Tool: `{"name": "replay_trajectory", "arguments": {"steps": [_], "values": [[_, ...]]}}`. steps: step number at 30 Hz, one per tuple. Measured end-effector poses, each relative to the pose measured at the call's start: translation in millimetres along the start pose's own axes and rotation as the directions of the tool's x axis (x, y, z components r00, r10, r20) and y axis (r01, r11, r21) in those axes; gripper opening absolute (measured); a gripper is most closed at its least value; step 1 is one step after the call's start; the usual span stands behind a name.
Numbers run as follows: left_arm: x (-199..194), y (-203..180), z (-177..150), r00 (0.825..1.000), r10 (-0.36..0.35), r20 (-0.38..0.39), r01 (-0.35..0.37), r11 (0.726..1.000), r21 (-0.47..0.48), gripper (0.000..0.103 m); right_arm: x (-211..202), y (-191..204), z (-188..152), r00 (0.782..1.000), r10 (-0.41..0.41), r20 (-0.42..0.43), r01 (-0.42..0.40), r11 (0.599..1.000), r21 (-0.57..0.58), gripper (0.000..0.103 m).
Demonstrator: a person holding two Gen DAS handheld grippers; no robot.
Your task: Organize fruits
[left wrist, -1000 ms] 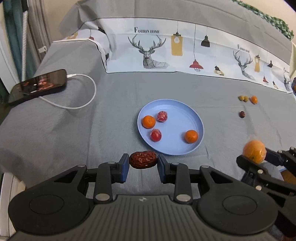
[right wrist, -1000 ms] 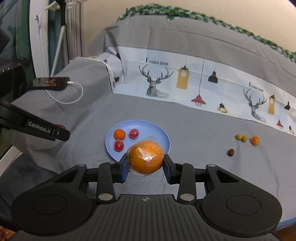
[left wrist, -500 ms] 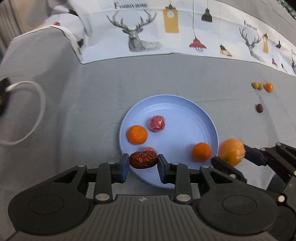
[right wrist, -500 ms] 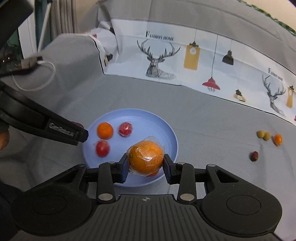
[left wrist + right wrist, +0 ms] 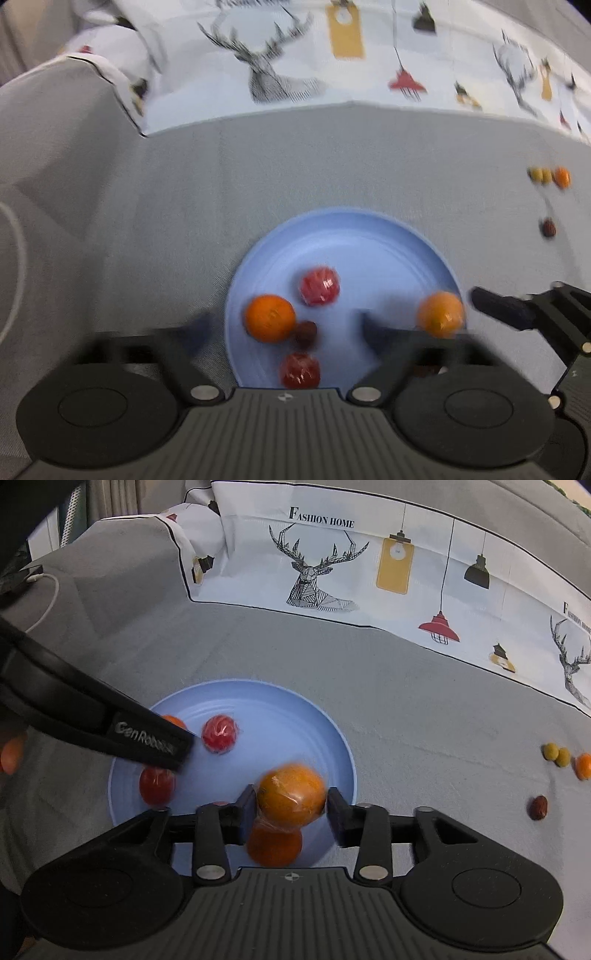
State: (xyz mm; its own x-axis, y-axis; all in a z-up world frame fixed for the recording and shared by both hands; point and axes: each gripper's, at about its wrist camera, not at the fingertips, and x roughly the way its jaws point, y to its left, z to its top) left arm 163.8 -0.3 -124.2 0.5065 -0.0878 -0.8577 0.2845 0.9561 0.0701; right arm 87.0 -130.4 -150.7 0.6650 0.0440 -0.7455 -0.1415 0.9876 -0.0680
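A wrapped orange [image 5: 291, 794] drops free over the near edge of the blue plate [image 5: 295, 701] as the right gripper [image 5: 291, 808] lets go, its fingers [image 5: 338, 812] opening on either side of the fruit with a gap now showing at the right pad. Alongside it, the left gripper [image 5: 284, 328] is also opening, fingers spread wide and blurred with nothing pressed between them, while a dark red date [image 5: 306, 333] sits on the plate just beside a small orange [image 5: 269, 317]. Two red wrapped fruits [image 5: 319, 286] and another orange [image 5: 273, 843] under the falling one already lie on the plate. Judged from this, the sorting is well along but not finished: well apart on the right of the grey-covered surface [image 5: 424, 709] (a bed or sofa, it is hard to say which) wait two small green fruits [image 5: 557, 754], a tiny orange one [image 5: 584, 766] touching them, and a second dark date [image 5: 538, 807] lying alone nearer the camera. Those four appear to be what is left to collect.
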Motion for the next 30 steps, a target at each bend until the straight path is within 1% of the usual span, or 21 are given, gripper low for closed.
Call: {"name": "replay_trajectory", "arguments": {"steps": [1, 2, 4, 6, 10, 12, 14, 16, 20, 23, 30], "values": [[-7, 1, -1, 1.0, 0.005, 0.029, -0.004, 1.0, -0.011, 0.103, -2, 0, 2, 1.0, 0.0, 0.005, 0.0, 1.0, 0.0, 0.079], [-14, 1, -3, 0.999, 0.004, 0.04, -0.003, 1.0, -0.008, 0.103, -7, 0, 3, 1.0, -0.002, 0.014, 0.002, 1.0, 0.001, 0.082], [-24, 0, -7, 1.0, 0.006, 0.017, -0.007, 1.0, 0.012, 0.103, -20, 1, 2, 1.0, -0.006, 0.023, 0.006, 1.0, -0.001, 0.086], [-35, -3, -16, 1.0, 0.021, -0.011, -0.021, 1.0, 0.016, 0.103, -35, 1, -3, 1.0, -0.002, 0.006, 0.002, 1.0, 0.003, 0.09], [-63, -5, -44, 0.997, 0.03, -0.064, -0.029, 0.999, 0.016, 0.103, -75, 3, -23, 0.999, 0.014, -0.032, -0.012, 0.998, 0.066, 0.092], [-81, -4, -61, 0.997, 0.031, -0.074, -0.031, 0.999, 0.009, 0.103, -98, 7, -34, 0.999, 0.024, -0.044, -0.019, 0.994, 0.11, 0.093], [-100, -2, -80, 0.997, 0.037, -0.073, -0.037, 0.999, 0.002, 0.103, -120, 13, -44, 0.999, 0.023, -0.037, -0.018, 0.991, 0.135, 0.094], [-118, 0, -99, 0.997, 0.047, -0.064, -0.047, 0.999, 0.0, 0.103, -142, 18, -52, 1.0, 0.01, -0.014, -0.008, 0.989, 0.146, 0.097], [-151, 0, -131, 0.997, 0.064, -0.048, -0.066, 0.998, -0.026, 0.103, -178, 29, -66, 0.999, 0.004, 0.044, -0.009, 0.991, 0.131, 0.098], [-175, -2, -151, 0.996, 0.085, -0.015, -0.086, 0.995, -0.047, 0.103, -199, 35, -75, 0.996, -0.009, 0.085, 0.0, 0.994, 0.113, 0.099], [-209, -5, -163, 0.994, 0.102, 0.047, -0.1, 0.994, -0.052, 0.103, -240, 45, -87, 0.982, -0.02, 0.187, 0.008, 0.998, 0.069, 0.099]]}}
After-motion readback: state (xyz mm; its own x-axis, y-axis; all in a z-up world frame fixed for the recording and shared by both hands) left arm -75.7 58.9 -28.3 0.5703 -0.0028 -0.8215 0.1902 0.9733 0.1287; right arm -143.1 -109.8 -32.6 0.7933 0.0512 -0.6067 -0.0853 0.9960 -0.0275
